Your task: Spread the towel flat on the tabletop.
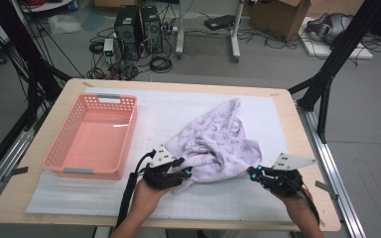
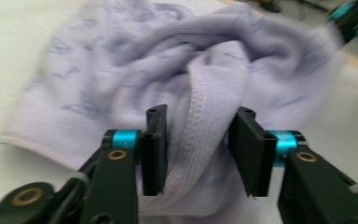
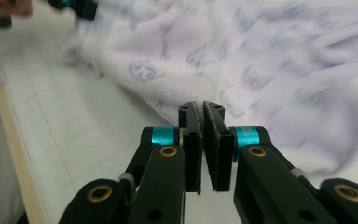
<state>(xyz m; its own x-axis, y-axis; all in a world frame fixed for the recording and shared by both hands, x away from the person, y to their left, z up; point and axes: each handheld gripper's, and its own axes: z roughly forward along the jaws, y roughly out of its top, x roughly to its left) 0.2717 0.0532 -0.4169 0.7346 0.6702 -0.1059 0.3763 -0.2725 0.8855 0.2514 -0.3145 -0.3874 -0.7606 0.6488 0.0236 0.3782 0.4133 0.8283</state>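
Right gripper (image 3: 204,109) clenched on the lilac cloth's (image 1: 218,144) hem, left gripper (image 2: 198,122) released, a cloth fold loose between its jaws, pink basket (image 1: 54,153) off to its left

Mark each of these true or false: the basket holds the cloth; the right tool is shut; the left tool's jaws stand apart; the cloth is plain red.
1. The pink basket holds the cloth. False: the cloth lies on the mat beside it.
2. The right tool is shut. True, pinching the cloth's edge.
3. The left tool has jaws apart. True, with a cloth fold between them.
4. The cloth is plain red. False: pale lilac with printed figures.
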